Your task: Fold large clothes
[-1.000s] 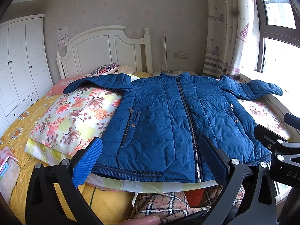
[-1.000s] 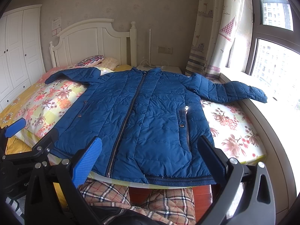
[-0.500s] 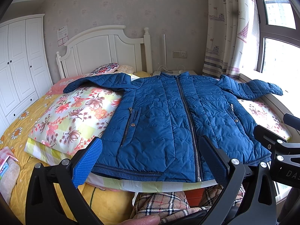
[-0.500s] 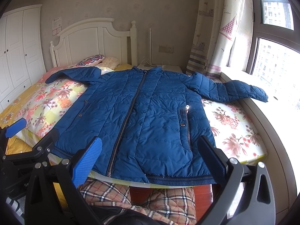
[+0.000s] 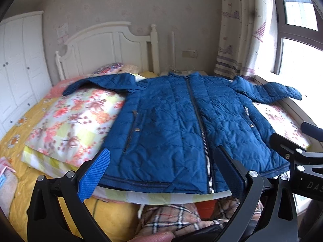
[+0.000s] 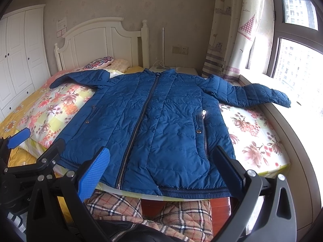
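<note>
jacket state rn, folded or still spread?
Spread. The blue jacket lies flat, front up and zipped, on the bed, both sleeves out sideways. Left gripper and right gripper are open, off it.

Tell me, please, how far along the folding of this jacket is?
Done: the blue jacket lies flat and zipped on the bed, sleeves spread. In hand: nothing; the left claw and right claw hover open before its hem. Left: every fold.
</note>
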A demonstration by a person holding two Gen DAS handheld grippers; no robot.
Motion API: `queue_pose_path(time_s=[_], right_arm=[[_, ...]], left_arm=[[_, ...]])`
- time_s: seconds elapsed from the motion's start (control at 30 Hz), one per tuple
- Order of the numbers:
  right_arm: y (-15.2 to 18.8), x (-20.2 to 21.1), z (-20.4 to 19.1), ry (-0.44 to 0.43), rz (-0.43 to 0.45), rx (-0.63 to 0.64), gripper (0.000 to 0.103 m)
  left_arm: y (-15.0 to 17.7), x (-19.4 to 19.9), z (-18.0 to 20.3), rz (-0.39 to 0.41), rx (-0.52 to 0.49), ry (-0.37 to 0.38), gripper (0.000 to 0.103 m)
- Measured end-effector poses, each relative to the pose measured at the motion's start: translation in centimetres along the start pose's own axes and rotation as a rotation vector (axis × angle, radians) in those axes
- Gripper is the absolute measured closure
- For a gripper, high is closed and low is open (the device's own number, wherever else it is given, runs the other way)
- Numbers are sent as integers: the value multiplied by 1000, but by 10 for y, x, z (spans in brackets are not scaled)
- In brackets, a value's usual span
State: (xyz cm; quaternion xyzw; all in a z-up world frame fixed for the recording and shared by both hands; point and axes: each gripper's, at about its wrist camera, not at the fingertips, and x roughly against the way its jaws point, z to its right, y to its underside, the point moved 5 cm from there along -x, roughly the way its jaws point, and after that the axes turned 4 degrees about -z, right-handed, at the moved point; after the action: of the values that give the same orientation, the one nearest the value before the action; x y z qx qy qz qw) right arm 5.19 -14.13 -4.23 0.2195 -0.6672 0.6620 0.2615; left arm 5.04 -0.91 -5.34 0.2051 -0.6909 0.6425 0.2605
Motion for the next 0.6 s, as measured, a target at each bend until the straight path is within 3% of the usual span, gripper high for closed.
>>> queue_pose_path(time_s=[0.13,0.27,0.37,0.43,0.6], right_arm=[[-6,-17,13,-68,6,-9,2],[-13,-66,45,-119,-84,-86,2],[-28,-121,103,-25,-139,-194,2],[-35,-151,143,11,-170,-291,2],[-52,-220,259,58,-153,-602,2]], left_arm=[[-15,-43,9,-43,-10,43,4],[-48,-140,24,-212,-17,117,4],[-72,-210,32,-342,-30,146,4],[-88,-243,30,-382,-12,146,5],[-122,-310,14,-372,25,154,5]])
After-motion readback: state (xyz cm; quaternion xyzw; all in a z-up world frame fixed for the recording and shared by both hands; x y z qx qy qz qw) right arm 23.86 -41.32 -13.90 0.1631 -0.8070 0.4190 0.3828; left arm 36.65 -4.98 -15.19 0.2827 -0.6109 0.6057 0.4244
